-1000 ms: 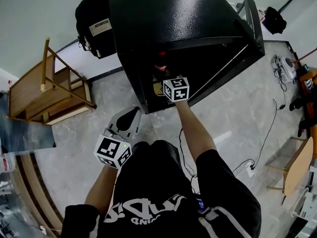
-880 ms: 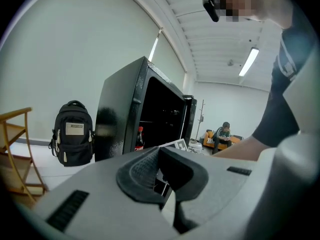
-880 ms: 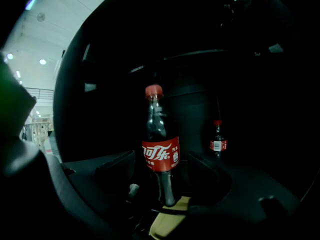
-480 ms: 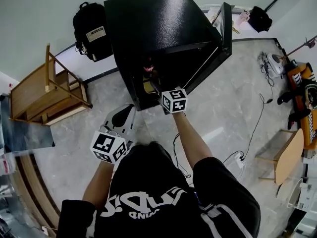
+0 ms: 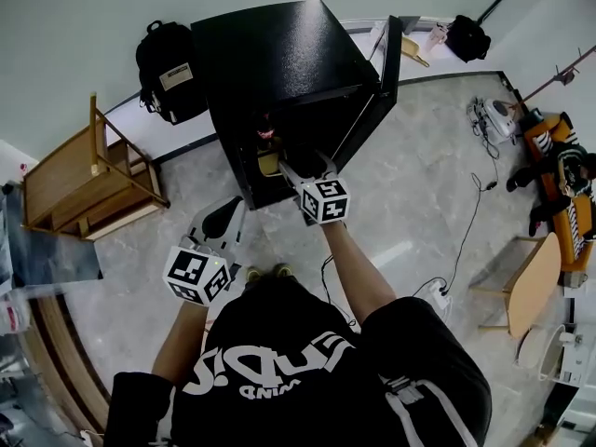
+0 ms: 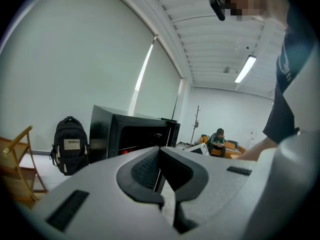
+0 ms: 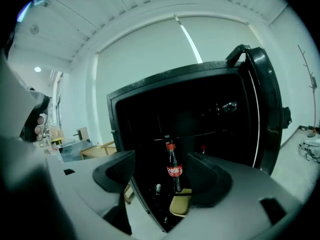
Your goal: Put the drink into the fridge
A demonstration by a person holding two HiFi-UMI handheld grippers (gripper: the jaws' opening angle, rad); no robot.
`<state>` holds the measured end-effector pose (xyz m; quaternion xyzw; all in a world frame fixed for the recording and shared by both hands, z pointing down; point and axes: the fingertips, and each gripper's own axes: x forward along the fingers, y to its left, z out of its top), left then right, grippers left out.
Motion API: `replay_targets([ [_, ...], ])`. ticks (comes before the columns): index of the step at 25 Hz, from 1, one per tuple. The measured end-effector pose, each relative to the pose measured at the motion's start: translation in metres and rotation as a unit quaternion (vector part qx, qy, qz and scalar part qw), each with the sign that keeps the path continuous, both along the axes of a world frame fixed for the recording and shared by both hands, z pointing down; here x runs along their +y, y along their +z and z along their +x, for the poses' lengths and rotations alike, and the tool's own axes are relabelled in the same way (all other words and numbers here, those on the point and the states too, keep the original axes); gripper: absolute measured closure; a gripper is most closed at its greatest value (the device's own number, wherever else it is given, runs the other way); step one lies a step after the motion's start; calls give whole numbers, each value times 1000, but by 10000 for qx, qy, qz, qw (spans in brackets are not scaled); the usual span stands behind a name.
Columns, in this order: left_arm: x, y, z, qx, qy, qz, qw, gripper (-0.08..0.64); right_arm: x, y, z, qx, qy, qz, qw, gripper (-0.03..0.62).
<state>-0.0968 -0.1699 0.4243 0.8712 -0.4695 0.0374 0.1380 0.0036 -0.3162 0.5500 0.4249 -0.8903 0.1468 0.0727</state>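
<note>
Your right gripper [image 7: 165, 175] is spread empty and your left gripper [image 6: 160, 171] is pinched on nothing; the bottle [image 7: 173, 170] stands upright inside the fridge [image 5: 279, 54]. Slam the door [image 5: 388, 59] and the bottle may topple

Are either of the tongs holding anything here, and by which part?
Nothing is held. The right tongs are open, short of the bottle standing in the fridge. The left tongs are shut with nothing between them.

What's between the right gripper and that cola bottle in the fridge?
Nothing but open air. In the right gripper view, the cola bottle stands inside the fridge, framed by the open, empty jaws of the right gripper.
</note>
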Motion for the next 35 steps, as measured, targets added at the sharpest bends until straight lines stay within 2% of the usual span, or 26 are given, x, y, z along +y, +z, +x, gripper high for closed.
replay_targets([
  [5,5,-2,1,112,-27,2,9999,552,23,-30,2,-74,-206,214,9995,287],
  [8,7,-2,2,135,1,27,9999,552,40,-48,2,-45,-293,404,9987,386],
  [10,7,-1,3,162,8,40,9999,552,49,-58,5,-69,-289,473,9984,427],
  [14,6,-1,5,210,25,14,9998,552,65,-75,10,-122,-282,441,9986,556],
  [20,7,-5,1,262,34,35,9996,552,97,-108,19,-465,-373,417,9974,568],
  [25,11,-10,-13,271,-139,87,9995,552,123,-128,42,-785,-207,236,9964,568],
  [29,16,-7,-20,234,-175,60,9996,552,144,-135,57,-749,24,254,9969,568],
  [35,24,-8,-26,139,-218,162,9995,552,165,-141,57,-445,183,608,9970,568],
])
